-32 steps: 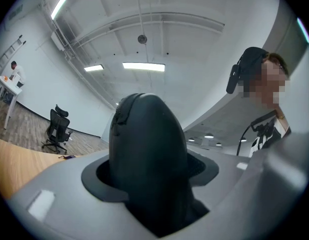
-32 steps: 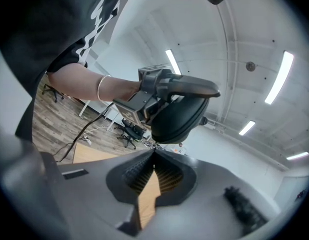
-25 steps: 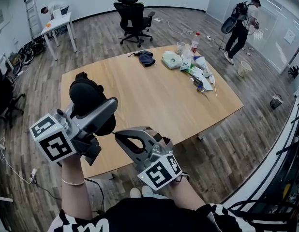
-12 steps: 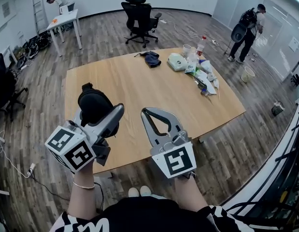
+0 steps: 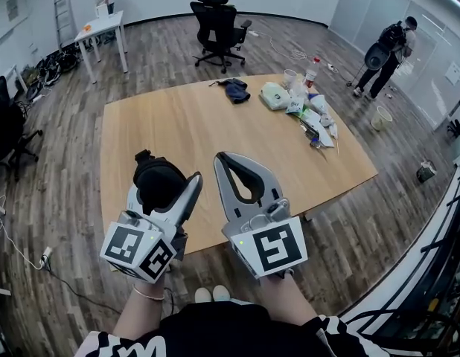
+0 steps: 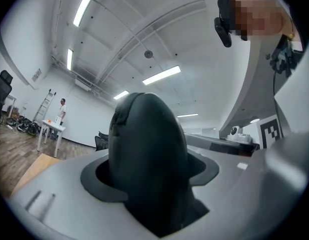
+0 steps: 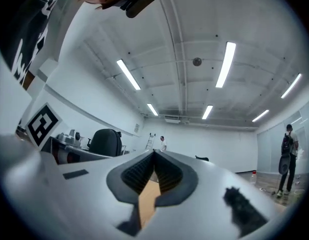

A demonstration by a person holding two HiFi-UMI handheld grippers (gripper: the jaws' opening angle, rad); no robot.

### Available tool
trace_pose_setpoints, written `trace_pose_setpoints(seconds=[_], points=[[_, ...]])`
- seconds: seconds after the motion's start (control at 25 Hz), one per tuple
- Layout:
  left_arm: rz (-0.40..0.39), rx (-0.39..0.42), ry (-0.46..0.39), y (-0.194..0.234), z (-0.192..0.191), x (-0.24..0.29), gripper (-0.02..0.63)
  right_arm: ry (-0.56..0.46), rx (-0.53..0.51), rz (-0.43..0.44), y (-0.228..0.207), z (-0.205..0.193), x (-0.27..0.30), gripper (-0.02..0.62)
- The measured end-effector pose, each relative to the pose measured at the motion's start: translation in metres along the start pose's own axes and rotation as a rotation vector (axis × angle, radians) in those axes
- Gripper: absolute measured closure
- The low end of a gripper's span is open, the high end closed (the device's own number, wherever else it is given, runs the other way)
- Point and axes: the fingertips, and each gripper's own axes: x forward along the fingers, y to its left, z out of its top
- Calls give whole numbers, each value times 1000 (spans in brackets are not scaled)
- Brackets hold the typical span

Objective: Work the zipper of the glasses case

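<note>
Two grippers are up in front of you, side by side above the near edge of the wooden table [image 5: 215, 125]. Your left gripper [image 5: 167, 178] is clamped on the black glasses case [image 5: 157, 183], which stands between its jaws with the rounded end reaching past the tips. In the left gripper view the case fills the gap between the jaws, and a seam runs down one side of it, though you cannot pick out the zipper pull there. The case is in the air, clear of the tabletop. Your right gripper [image 5: 224, 158] holds nothing: its jaws are brought together until the tips meet, with only a sliver of tabletop showing through the slot behind them. It hangs just beside the left one without touching the case. At the far side of the table lie a dark cloth [image 5: 235, 89] and a cluster of bottles and packets [image 5: 304, 106]
</note>
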Motion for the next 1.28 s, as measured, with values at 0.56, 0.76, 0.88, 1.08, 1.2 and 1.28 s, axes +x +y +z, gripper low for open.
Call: trace_pose_setpoints(seconds=[0.56,0.76,0.88,1.08,1.2,1.28], points=[[27,15,-4,6,1,-8,278,32,76,-25,8,-12,8,591],[29,21,-5,6,0,-8,278,42,60,-22,12,-15,9,591],[30,26,-4,6,1,-8,278,49,59,-23,13,-16,9,591],[25,39,-7,4,3,-6,278,37,69,-4,14,-10,10,591],[30,34,-7,4,5,-6,278,35,69,1,17,-10,10,591],[30,34,-9,4,6,-6,278,36,71,4,17,-10,10,591]])
